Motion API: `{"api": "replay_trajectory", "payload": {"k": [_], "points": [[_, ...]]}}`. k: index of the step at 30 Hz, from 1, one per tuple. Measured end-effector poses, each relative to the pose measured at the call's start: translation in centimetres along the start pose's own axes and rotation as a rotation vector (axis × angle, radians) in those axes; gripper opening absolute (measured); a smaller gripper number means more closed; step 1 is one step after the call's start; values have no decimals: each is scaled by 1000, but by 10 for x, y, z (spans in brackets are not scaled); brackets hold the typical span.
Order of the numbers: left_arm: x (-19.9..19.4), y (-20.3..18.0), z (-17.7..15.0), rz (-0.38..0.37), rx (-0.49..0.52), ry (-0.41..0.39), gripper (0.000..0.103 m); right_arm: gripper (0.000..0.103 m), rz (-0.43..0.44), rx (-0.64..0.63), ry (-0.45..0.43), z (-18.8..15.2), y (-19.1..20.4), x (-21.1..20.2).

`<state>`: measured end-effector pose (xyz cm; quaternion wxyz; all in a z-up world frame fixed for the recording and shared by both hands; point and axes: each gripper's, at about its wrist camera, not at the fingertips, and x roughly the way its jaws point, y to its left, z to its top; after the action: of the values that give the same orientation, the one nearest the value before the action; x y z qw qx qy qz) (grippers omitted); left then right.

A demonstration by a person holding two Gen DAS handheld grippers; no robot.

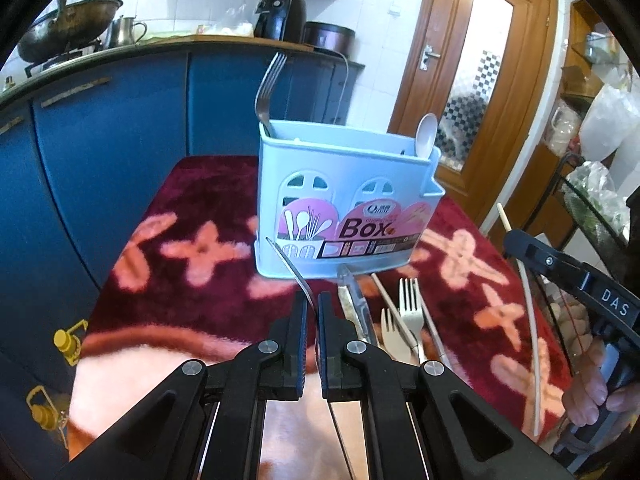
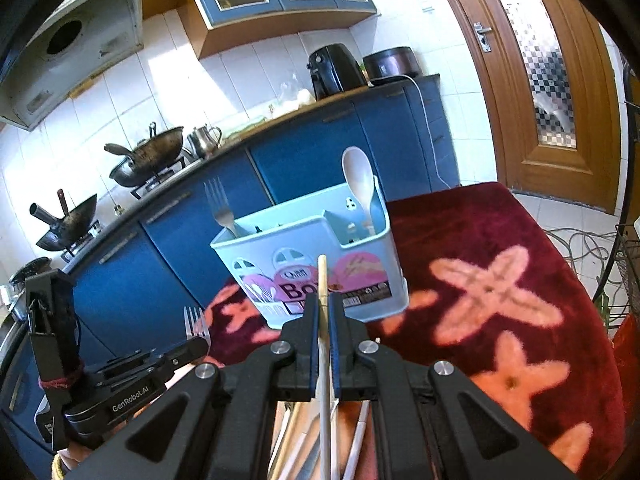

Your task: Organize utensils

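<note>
Both grippers lifted in front of the utensil box, each clenched on one utensil.

The left gripper (image 1: 313, 308) grasps a metal fork (image 2: 197, 325) seen edge-on in its own view, tines up, just in front of the light blue utensil box (image 1: 344, 204). The right gripper (image 2: 325, 312) is clamped on a pale chopstick (image 2: 322, 280) whose tip rises before the box's label. The box stands upright on the red flowered cloth (image 1: 192, 208) covering the tabletop; a metal fork (image 1: 269, 84) stands in its left compartment and a white spoon (image 1: 425, 134) in its right. In front of the box, on the cloth, lie a white plastic fork (image 1: 410, 304), a beige fork (image 1: 390, 332), a knife (image 1: 354, 296) and another chopstick (image 1: 390, 300).
</note>
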<state>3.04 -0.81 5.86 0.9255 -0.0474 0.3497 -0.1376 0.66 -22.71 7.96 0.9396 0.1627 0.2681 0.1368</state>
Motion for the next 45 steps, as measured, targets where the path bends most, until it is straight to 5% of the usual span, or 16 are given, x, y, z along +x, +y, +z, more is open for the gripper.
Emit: {"api": "replay_trajectory", "payload": {"k": [18,34,45], "points": [[-30,-1,30,-43,-10,-99,2,6,44,-7,-106,23,7,-14],[-69,-16,104,-40,57,-245,2,6,54,6,-143,32,1,-15],[-31,-38,82,-54,124,-94,2,6,34,55,-135,24,-23,-22]]}}
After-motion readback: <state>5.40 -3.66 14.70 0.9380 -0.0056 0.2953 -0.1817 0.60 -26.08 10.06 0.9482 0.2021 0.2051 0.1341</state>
